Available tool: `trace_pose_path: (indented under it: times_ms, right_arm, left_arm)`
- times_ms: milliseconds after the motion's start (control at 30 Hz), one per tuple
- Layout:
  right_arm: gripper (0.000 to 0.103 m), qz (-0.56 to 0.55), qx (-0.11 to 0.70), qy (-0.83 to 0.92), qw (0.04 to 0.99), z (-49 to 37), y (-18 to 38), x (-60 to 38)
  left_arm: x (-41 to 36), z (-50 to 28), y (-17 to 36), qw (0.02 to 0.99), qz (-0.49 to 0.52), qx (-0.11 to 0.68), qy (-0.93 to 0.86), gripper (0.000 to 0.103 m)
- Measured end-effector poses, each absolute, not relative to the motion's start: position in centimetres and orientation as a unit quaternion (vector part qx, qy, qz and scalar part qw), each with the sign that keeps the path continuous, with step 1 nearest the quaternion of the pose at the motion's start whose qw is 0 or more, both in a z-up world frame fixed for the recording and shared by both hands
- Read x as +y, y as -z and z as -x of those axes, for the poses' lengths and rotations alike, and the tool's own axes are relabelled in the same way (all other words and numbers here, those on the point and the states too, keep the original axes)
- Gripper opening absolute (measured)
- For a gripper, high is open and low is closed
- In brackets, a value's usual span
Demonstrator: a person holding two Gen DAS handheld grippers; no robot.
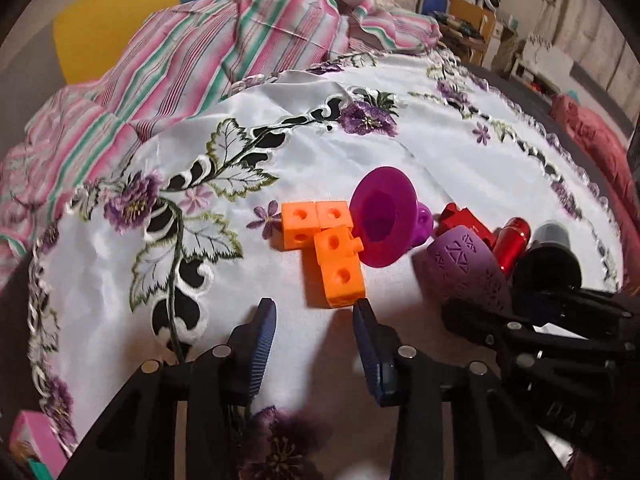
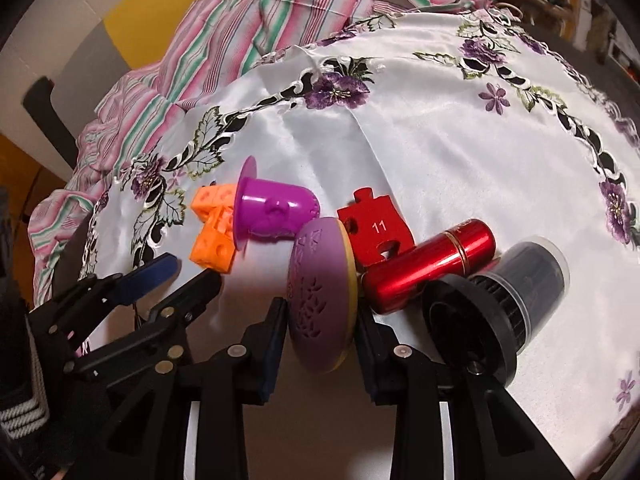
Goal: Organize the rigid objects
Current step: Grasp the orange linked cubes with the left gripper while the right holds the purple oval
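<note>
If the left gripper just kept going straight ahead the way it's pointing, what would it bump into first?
Most likely the orange block cluster: its nearest cube sits just ahead of the open left gripper, slightly toward the right finger. The purple cup lies behind it.

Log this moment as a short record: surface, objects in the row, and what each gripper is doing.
surface: embroidered white cloth
row, left to right: orange blocks, purple cup on its side, red tile marked 11, red tube, black jar
left gripper: open, empty, just short of the orange blocks
right gripper: fingers on either side of the purple disc, held on edge
</note>
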State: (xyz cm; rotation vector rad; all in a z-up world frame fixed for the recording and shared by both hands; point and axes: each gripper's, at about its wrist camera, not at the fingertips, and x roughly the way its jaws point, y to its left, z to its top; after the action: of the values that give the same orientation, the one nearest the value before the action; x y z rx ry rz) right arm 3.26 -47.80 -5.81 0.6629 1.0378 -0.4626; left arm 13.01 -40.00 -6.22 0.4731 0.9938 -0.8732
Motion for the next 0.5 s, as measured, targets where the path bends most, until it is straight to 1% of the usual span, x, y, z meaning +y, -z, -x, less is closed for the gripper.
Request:
trace_pose_path:
  times_ms: [67, 133, 167, 200, 300, 500]
  right_arm:
    - [0.033, -0.331, 0.476, 0.217, 0.785, -2.7, 5.9, -48.4]
    - [0.033, -0.343, 0.473, 0.222, 0.781, -2.3, 5.9, -48.6]
    - [0.033, -0.343, 0.474, 0.224, 0.779, -2.2, 5.9, -48.5]
    - [0.033, -0.342, 0.476, 0.226, 0.778, -2.2, 5.8, -48.5]
    - [0.033, -0.331, 0.482, 0.227, 0.779, -2.2, 5.9, -48.2]
    - [0.033, -0.329, 0.484, 0.229, 0.778, -2.0, 5.9, -48.2]
  left_arm:
    - [-38.8, -13.6, 5.6, 0.774, -0.166, 0.463, 0.398, 0.041]
    - [-38.3, -14.3, 5.1, 0.771, -0.113, 0.479, 0.403, 0.052]
    - [-38.6, -14.4, 5.0, 0.768, -0.107, 0.483, 0.406, 0.054]
    - [-39.2, -14.2, 4.9, 0.766, -0.114, 0.482, 0.411, 0.055]
    - [-41.6, -13.3, 4.8, 0.772, -0.179, 0.456, 0.406, 0.055]
    - [-43.9, -14.1, 6.3, 0.771, -0.233, 0.463, 0.369, 0.053]
